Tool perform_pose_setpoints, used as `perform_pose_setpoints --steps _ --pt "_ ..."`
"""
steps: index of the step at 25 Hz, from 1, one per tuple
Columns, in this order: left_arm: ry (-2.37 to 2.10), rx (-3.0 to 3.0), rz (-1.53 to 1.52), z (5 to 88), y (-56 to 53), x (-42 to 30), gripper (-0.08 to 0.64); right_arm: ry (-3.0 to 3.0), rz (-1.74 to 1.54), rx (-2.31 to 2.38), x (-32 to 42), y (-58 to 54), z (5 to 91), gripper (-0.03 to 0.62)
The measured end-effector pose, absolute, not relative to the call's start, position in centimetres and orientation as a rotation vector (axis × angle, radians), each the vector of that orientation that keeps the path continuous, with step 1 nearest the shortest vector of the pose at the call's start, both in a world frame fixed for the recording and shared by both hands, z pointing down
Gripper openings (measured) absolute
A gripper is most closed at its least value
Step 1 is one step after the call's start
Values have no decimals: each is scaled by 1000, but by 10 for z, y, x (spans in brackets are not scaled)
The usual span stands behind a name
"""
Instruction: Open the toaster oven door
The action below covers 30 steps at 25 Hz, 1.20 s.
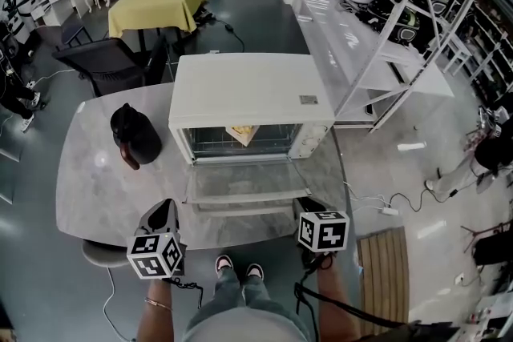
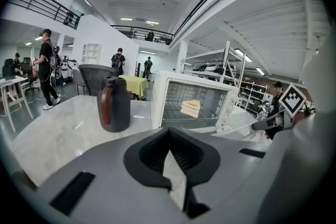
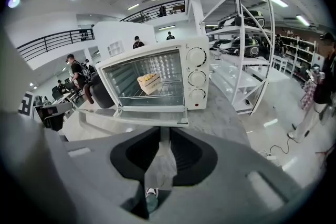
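Note:
The white toaster oven stands at the back of the grey marble table. Its glass door hangs fully down, flat toward me. On the rack inside lies a yellowish piece of bread. My left gripper hovers at the table's front edge, left of the door. My right gripper hovers off the door's right front corner. Neither touches the door. In the left gripper view the oven is ahead and the jaws stand slightly apart, empty. The right gripper view shows the oven, its door and empty, parted jaws.
A black jug stands on the table left of the oven. Behind are black chairs and a yellow-clothed table. A white shelving rack runs along the right, with cables and a wooden pallet on the floor.

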<state>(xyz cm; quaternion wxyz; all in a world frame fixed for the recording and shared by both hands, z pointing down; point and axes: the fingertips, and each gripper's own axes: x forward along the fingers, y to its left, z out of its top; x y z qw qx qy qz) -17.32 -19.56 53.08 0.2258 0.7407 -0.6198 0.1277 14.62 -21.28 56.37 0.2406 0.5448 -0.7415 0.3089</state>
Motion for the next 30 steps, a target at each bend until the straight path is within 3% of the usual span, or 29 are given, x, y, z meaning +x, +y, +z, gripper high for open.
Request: perform_pose_setpoints --steps 30 --pt "-1687 1986 412 563 -190 -165 5 -1982 934 1415 150 -182 619 72"
